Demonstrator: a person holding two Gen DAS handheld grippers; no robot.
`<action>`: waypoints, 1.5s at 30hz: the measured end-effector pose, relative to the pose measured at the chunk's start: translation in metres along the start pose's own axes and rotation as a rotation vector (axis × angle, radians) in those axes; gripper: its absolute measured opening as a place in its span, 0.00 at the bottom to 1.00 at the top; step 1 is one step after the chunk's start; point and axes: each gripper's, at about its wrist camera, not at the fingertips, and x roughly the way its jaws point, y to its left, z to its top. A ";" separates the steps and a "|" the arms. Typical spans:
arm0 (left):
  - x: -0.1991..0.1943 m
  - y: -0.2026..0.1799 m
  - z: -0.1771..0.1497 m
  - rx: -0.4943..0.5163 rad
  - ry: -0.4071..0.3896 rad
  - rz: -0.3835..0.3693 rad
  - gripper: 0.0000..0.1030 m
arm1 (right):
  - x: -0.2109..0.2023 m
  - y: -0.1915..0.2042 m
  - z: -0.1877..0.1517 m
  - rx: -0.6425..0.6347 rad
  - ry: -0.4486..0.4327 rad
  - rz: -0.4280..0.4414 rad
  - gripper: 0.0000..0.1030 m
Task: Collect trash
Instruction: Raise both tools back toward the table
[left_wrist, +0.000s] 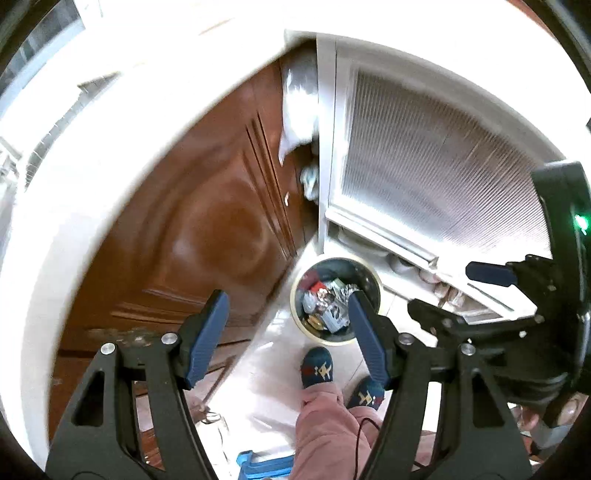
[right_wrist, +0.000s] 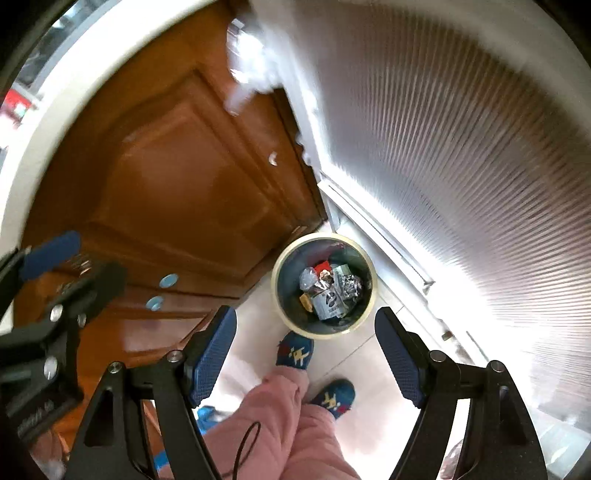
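A round waste bin (left_wrist: 373, 280) with a cream rim stands on the pale floor far below, also in the right wrist view (right_wrist: 364, 258). It holds trash (left_wrist: 325, 304): crumpled foil, a grey carton and red and yellow wrappers (right_wrist: 330, 291). My left gripper (left_wrist: 288, 317) is open and empty, high above the bin's left side. My right gripper (right_wrist: 304, 336) is open and empty, high above the bin's near rim. It shows at the right of the left wrist view (left_wrist: 452, 290), and the left gripper shows at the left of the right wrist view (right_wrist: 64, 267).
A brown wooden cabinet (right_wrist: 177, 173) under a white counter edge (left_wrist: 92, 192) stands left of the bin. A ribbed glass door (right_wrist: 461, 155) stands to the right. The person's pink trousers (right_wrist: 280, 421) and blue slippers (left_wrist: 317, 365) are below the grippers. White plastic bags (left_wrist: 299, 107) hang between cabinet and door.
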 end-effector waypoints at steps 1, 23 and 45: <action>-0.014 0.002 0.002 -0.003 -0.010 0.002 0.62 | -0.013 0.003 -0.001 -0.014 -0.007 0.001 0.76; -0.200 -0.011 0.078 0.035 -0.287 0.077 0.62 | -0.269 -0.022 0.020 -0.110 -0.385 -0.069 0.76; -0.234 0.029 0.243 0.037 -0.344 -0.011 0.62 | -0.359 -0.058 0.160 0.016 -0.590 -0.129 0.76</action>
